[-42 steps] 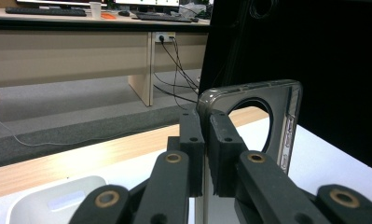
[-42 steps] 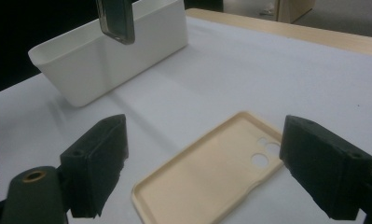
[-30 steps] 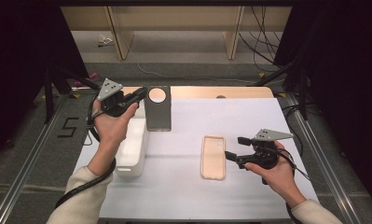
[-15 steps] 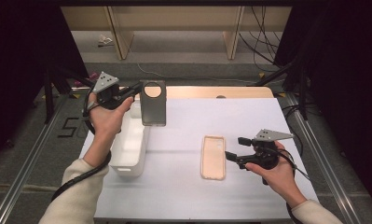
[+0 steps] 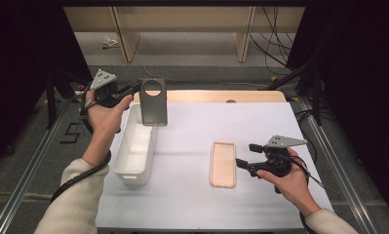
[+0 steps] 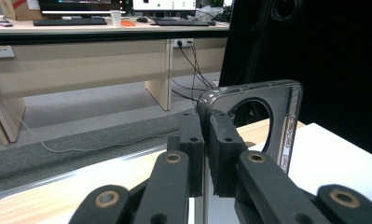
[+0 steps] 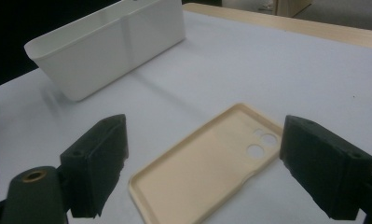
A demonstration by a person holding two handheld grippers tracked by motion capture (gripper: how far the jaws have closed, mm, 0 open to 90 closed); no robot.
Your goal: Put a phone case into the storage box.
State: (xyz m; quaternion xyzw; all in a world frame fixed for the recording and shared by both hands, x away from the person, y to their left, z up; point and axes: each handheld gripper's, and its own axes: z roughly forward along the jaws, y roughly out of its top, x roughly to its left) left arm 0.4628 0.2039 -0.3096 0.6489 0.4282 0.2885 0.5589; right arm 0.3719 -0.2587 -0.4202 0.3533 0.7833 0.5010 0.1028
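Note:
My left gripper [image 5: 135, 90] is shut on the edge of a dark grey phone case [image 5: 153, 102] with a round camera hole and holds it upright in the air over the far end of a white bin [image 5: 133, 146]. In the left gripper view the pads [image 6: 221, 140] pinch the dark grey phone case [image 6: 267, 116] by its rim. A beige phone case [image 5: 223, 164] lies flat on the white mat, open side up. My right gripper [image 5: 243, 156] stands open just to its right; in the right gripper view the beige phone case [image 7: 207, 168] lies between and beyond the wide jaws.
The white bin [image 7: 104, 46] stands at the left of the white mat [image 5: 260, 122]. A wooden table edge [image 5: 231, 95] runs along the back. Metal rails [image 5: 31, 161] flank both sides, and cables lie on the floor beyond.
My left gripper has carried the dark grey phone case leftward and slightly away, from the mat's back edge to above the bin's far end. The right gripper has kept still.

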